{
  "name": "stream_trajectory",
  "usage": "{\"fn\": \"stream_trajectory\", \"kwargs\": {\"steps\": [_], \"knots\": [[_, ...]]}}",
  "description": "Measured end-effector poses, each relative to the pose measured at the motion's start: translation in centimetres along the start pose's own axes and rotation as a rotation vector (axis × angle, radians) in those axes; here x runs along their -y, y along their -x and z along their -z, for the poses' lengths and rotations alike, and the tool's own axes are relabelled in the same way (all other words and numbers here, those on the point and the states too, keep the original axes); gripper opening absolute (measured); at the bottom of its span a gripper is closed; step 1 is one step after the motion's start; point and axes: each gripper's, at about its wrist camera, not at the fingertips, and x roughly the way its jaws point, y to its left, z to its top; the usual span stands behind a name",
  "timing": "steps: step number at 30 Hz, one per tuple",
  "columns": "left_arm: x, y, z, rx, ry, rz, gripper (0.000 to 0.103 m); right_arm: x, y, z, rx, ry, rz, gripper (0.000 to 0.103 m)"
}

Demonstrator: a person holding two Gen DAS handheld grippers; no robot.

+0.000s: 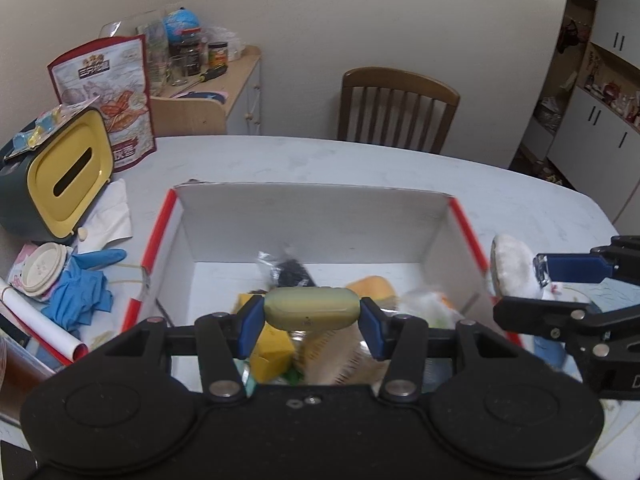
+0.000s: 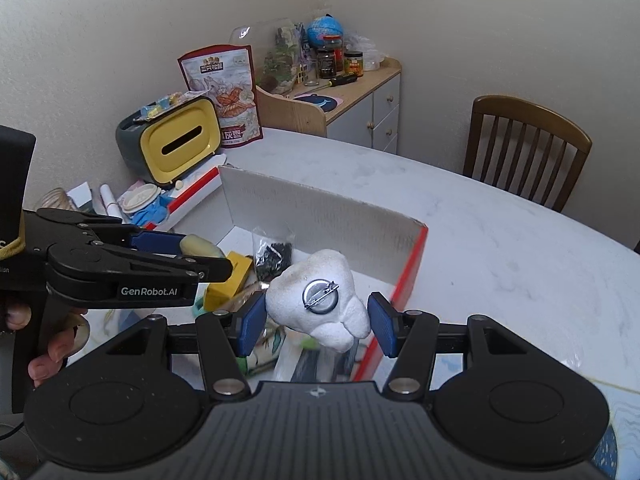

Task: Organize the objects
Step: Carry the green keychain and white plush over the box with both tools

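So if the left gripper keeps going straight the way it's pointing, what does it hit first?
Likely the black packet lying in the open box, then the box's far wall. The left gripper, shut on the pale oval case, hangs above the box contents, so depth is uncertain.

the left claw [image 2: 208, 258] reads "genrobot.ai" in white on its side. the snack bag [image 2: 224, 92] carries chinese print too small to read.

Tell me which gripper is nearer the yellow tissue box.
Left. The left gripper hovers over the box's middle, closer to the yellow tissue box at far left; the right gripper sits by the red right edge, farther away.
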Motion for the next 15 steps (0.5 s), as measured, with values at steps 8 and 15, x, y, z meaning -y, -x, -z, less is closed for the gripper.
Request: {"fn": "stream_trajectory", "kwargs": {"steps": [8, 15], "knots": [[-2.1, -3.0, -0.5, -0.05, -0.003, -0.042, 0.05, 0.1, -4.8, -1.9, -0.047, -0.009, 0.024, 0.055], [-3.0, -5.4, -0.8, -0.093, -0.015, -0.06, 0.05, 0.1, -8.8, -3.1, -0.097, -0.018, 0.038, 0.055]]}}
